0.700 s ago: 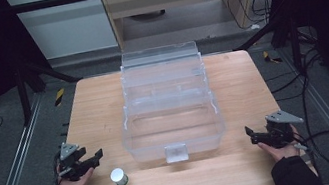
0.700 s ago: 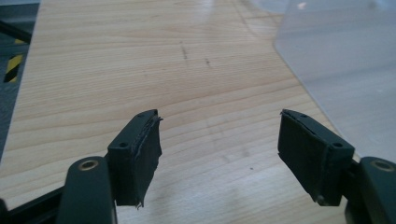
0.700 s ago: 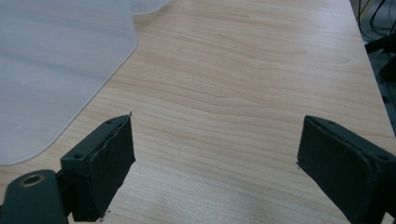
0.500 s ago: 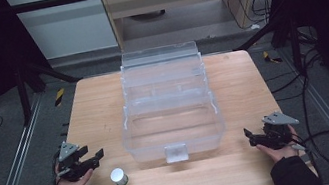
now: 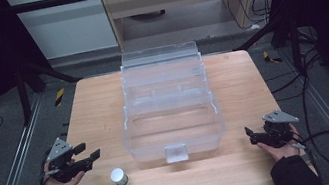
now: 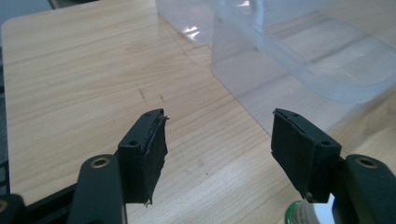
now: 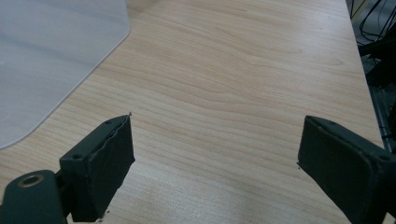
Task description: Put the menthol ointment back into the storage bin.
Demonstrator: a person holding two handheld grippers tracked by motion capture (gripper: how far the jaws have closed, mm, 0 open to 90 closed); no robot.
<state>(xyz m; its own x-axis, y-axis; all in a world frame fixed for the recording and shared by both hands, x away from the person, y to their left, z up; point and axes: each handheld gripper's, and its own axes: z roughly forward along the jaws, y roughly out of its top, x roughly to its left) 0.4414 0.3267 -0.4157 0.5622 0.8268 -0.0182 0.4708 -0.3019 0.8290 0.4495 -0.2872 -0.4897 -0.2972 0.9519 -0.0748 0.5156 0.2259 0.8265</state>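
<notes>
No readable text, labels, brands or numbers on anything, small jar's label too blurred

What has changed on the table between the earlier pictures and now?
Almost nothing. The right hand-held gripper has crept slightly towards the clear box, its jaws apart and empty. The left hand-held gripper stays open and empty in its place, and the small white jar and the box have not moved. Nothing was grasped or released.
</notes>
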